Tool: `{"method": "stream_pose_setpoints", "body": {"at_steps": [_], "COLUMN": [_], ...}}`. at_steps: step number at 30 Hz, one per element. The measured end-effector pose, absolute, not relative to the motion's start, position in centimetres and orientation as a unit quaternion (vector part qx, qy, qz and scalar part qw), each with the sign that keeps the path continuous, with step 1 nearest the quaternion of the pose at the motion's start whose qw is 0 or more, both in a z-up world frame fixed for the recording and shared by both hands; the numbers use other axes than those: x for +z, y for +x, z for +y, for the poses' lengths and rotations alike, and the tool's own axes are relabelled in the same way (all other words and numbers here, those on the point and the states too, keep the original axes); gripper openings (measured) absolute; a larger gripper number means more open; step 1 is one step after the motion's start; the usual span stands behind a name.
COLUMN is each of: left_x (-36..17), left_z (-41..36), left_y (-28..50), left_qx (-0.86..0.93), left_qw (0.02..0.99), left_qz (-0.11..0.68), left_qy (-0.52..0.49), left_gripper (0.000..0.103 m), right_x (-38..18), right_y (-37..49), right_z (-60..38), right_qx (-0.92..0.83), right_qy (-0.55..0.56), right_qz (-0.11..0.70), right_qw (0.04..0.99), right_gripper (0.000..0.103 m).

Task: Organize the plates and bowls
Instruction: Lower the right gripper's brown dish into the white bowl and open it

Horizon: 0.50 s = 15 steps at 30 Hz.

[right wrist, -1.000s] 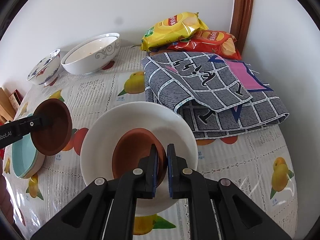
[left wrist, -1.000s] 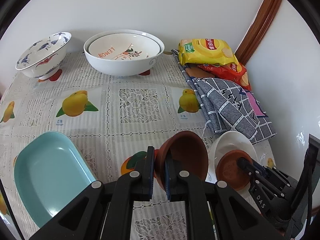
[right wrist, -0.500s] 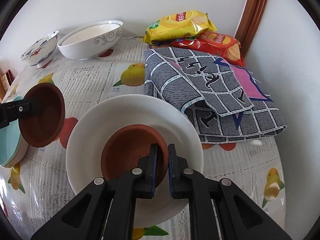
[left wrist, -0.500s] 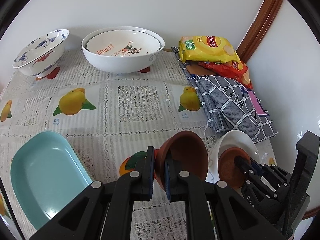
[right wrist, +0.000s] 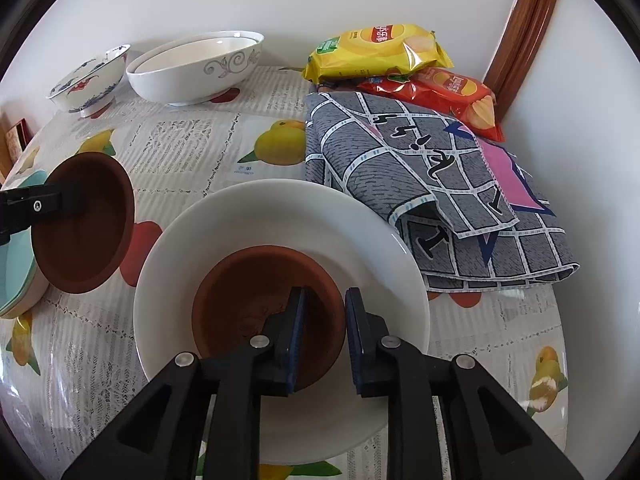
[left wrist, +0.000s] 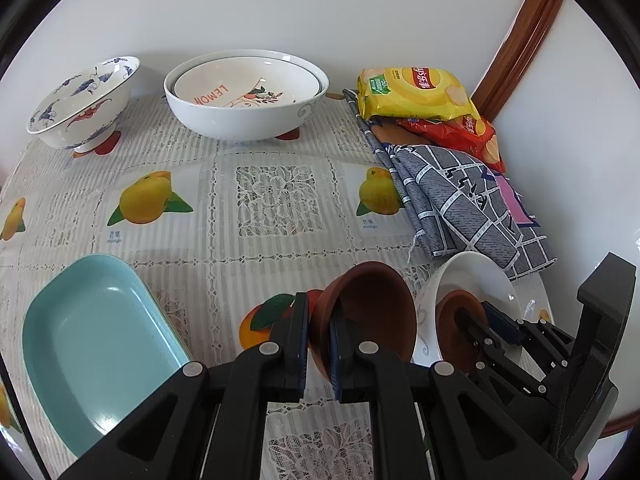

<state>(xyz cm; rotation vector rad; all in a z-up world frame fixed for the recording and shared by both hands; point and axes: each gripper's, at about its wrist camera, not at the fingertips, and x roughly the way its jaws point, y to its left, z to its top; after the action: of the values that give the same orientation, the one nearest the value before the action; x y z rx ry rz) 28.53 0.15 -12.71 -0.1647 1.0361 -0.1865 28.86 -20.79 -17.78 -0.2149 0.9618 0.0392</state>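
The left gripper (left wrist: 319,336) pinches the rim of a brown saucer (left wrist: 370,312), held tilted on edge above the desk (left wrist: 224,216), just left of the white plate (right wrist: 280,216). A second brown saucer (right wrist: 256,300) lies flat in the white plate; the right gripper (right wrist: 323,332) has its fingers spread a little, one on either side of that saucer's near rim, which the fingers partly hide, so contact cannot be told. Left of the white plate, the teal dish (left wrist: 92,340) is cut off by the gripper body. Far behind the plate stand nested white bowls (left wrist: 244,92) and a blue-patterned bowl (left wrist: 80,104). A grey cloth (right wrist: 420,160) overlaps the plate's right edge.
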Motion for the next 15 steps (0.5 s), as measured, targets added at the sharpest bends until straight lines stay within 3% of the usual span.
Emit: {"method": "stream_pose_setpoints", "body": {"at_steps": [5, 15], "left_x": [-12.3, -10.6], "left_z": [-0.2, -2.7], "left_y": [28.0, 26.2], "left_qx": [-0.091, -0.107], "left_qw": [0.863, 0.868], "left_qz": [0.491, 0.481], "left_qy": [-0.078, -0.065], "left_gripper": [0.009, 0.009], "right_x": [-17.0, -12.9], "right_y": [28.3, 25.0], "right_z": [-21.0, -24.1], "right_qx": [0.022, 0.01], "right_qy": [-0.094, -0.046], "right_qz": [0.454, 0.419], "right_qw": [0.886, 0.907], "right_gripper": [0.034, 0.034]}}
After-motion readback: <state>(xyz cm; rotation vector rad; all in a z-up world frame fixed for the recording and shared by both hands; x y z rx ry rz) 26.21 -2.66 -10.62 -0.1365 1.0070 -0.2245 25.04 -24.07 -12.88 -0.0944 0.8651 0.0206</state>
